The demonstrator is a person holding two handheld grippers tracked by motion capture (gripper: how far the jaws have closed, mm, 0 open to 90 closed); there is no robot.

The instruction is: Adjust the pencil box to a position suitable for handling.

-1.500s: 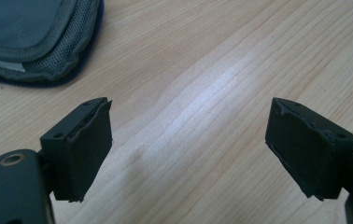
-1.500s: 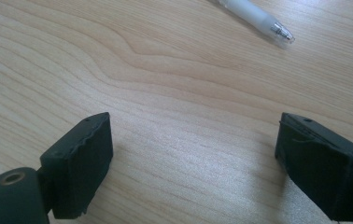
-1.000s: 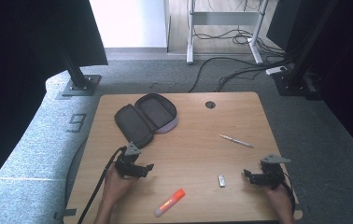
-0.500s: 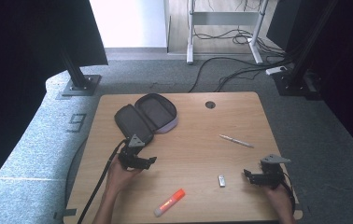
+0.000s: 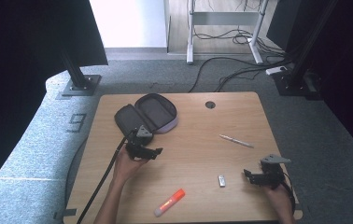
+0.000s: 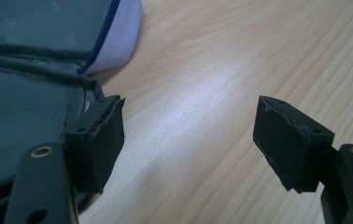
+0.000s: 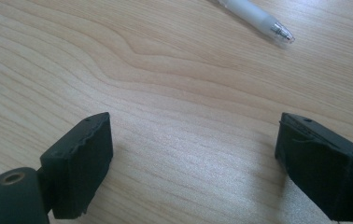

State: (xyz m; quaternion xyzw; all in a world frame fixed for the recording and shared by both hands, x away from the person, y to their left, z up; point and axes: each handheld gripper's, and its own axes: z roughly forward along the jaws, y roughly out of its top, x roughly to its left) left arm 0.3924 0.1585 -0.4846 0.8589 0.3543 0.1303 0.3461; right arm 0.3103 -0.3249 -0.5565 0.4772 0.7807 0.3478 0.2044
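Observation:
A dark pencil case (image 5: pixel 146 113) lies open at the table's far left, its lilac rim (image 6: pixel 118 32) in the left gripper view. My left gripper (image 5: pixel 154 152) (image 6: pixel 191 126) hovers open just in front of the case; its left pad (image 6: pixel 102 137) sits by the case's fabric edge, and nothing is between the jaws. My right gripper (image 5: pixel 248 175) (image 7: pixel 193 154) rests open and unloaded low over the wood at the front right. A white pen (image 5: pixel 236 141) (image 7: pixel 254 18) lies beyond it. A small silver USB stick (image 5: pixel 221 180) lies just left of the right gripper.
An orange marker (image 5: pixel 170 202) lies near the front edge of the wooden table (image 5: pixel 193 154). A round cable hole (image 5: pixel 210 104) is at the back centre. The left gripper's cable (image 5: pixel 102 179) trails off the front left. Monitor stands and floor cables are beyond the table.
My left gripper has moved away from the person and slightly right, closer to the open case. The right gripper has stayed put.

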